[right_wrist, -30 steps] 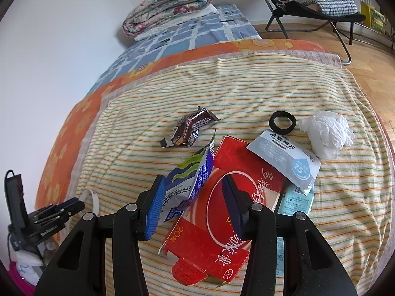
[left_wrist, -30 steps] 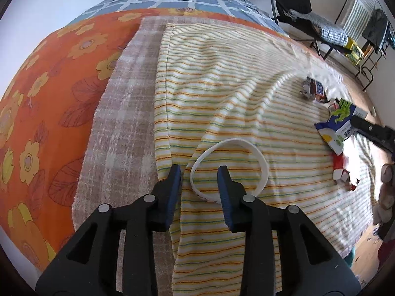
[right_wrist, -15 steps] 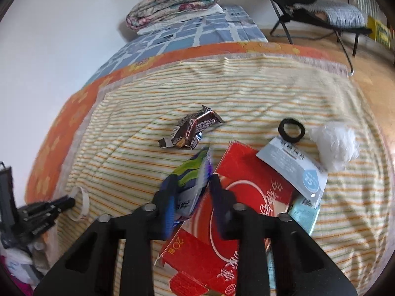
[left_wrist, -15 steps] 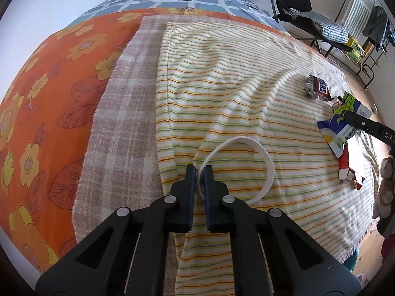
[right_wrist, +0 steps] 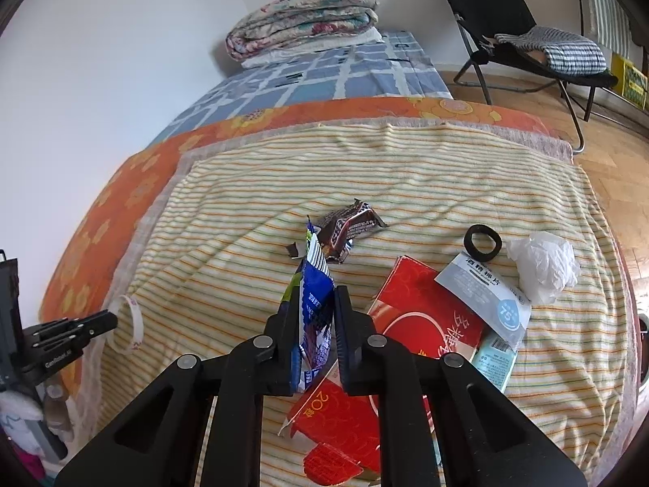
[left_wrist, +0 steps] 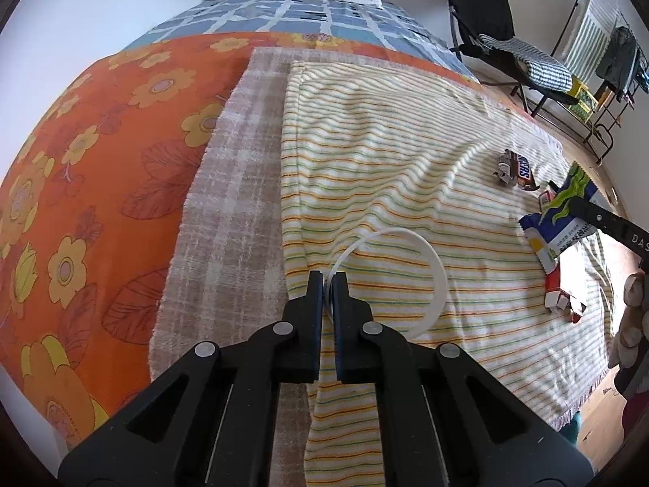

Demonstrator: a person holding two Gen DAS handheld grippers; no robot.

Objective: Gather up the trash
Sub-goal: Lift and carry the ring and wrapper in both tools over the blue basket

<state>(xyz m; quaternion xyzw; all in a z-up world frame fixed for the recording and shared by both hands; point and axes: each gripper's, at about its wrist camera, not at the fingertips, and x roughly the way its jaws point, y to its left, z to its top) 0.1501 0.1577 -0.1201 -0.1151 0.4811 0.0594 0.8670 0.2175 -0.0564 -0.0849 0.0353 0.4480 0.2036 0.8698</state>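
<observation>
My left gripper (left_wrist: 327, 284) is shut on the near edge of a white plastic ring (left_wrist: 440, 280), which lies on the striped towel (left_wrist: 385, 142). The right wrist view shows the same left gripper (right_wrist: 109, 318) and ring (right_wrist: 136, 320) at far left. My right gripper (right_wrist: 314, 296) has its jaws closing, and its pads pinch a blue and green snack wrapper (right_wrist: 314, 276) that stands on edge. Under it lies a flattened red carton (right_wrist: 413, 324). A brown chocolate wrapper (right_wrist: 344, 229) sits just beyond.
Right of the carton lie a black ring (right_wrist: 482, 242), a crumpled white tissue (right_wrist: 543, 266), a wipes sachet (right_wrist: 486, 300) and a teal packet (right_wrist: 493, 359). A folded quilt (right_wrist: 304, 12) tops the bed's far end. A black folding chair (right_wrist: 527, 52) stands on the wooden floor.
The left jaws came together on the white ring's rim. The right jaws narrowed onto the blue and green wrapper, which now stands upright between them and slightly raised.
</observation>
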